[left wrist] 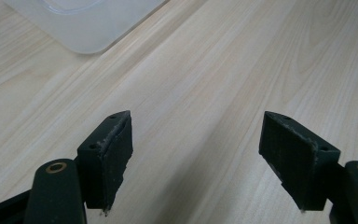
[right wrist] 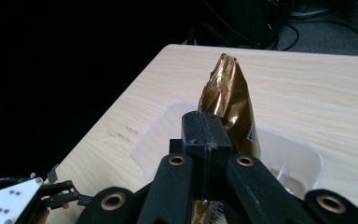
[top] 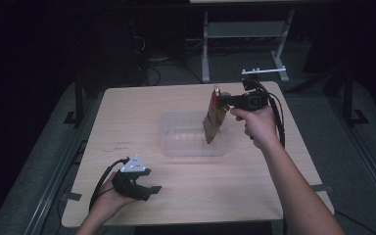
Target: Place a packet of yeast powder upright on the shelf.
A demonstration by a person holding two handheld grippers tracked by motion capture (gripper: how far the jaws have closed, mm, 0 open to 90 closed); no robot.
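The left gripper (top: 149, 190) is being held low at the near edge of the table (top: 127, 112) by the left hand (top: 108, 198); its jaws are being kept spread wide, with nothing between them and bare wood seen beneath them in the left gripper view; a corner of the clear plastic tray (left wrist: 84, 28) is being shown just ahead of it; the right gripper (top: 219, 99) is being held up by the right hand (top: 259, 125) above the tray (top: 176, 139); its jaws are being pressed together on the top of a gold bag (top: 215, 120); the bag (right wrist: 230, 105) is being hung in the air over the right part of the tray (right wrist: 303, 156), tilted a little.
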